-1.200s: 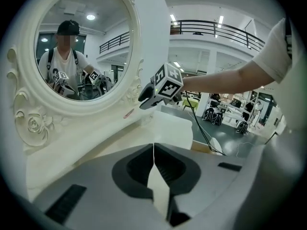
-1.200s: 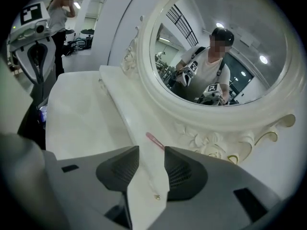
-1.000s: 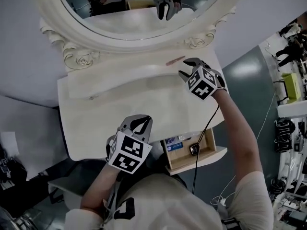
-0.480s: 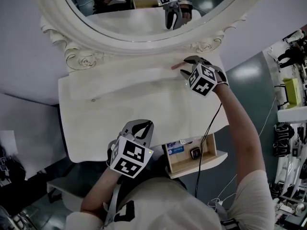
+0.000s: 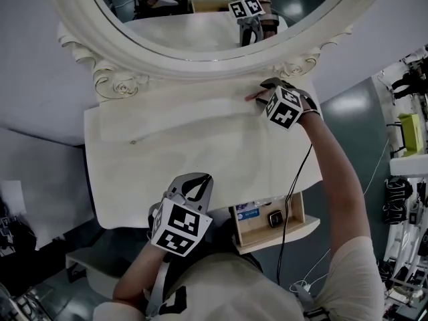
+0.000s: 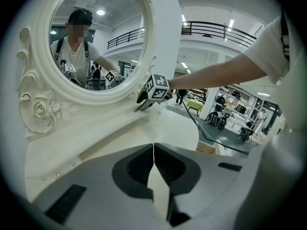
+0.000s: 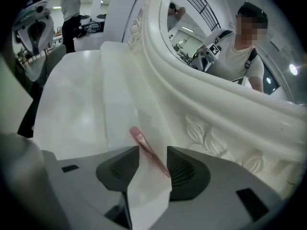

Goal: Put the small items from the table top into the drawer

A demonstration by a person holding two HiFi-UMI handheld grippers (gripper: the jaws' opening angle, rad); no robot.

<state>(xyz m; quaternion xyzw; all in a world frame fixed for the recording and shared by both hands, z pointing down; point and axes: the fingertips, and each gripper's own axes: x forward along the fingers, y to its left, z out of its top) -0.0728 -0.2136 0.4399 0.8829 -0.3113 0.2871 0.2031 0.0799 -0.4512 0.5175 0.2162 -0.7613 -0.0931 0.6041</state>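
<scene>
A slim pink stick (image 7: 143, 144) lies on the white dressing table's raised back ledge (image 5: 174, 105), below the mirror frame. My right gripper (image 7: 152, 163) is open, and the stick runs between its two jaws, its near end close to the right one. From the head view the right gripper (image 5: 266, 93) covers most of the pink stick (image 5: 252, 97). My left gripper (image 5: 194, 184) is shut on nothing above the table's front edge. The open drawer (image 5: 292, 227) at the front right holds a watch (image 5: 273, 218) and a blue card (image 5: 248, 212).
A tiny metallic item (image 5: 133, 141) lies at the table's left. The oval mirror (image 5: 200, 12) with its carved frame (image 5: 114, 82) rises right behind the ledge. A black cable (image 5: 289, 192) hangs from my right gripper over the drawer. Racks and equipment (image 5: 408, 132) stand on the floor at right.
My right gripper has moved up toward the mirror frame and now straddles the pink stick. The left gripper has stayed near the front edge, still shut.
</scene>
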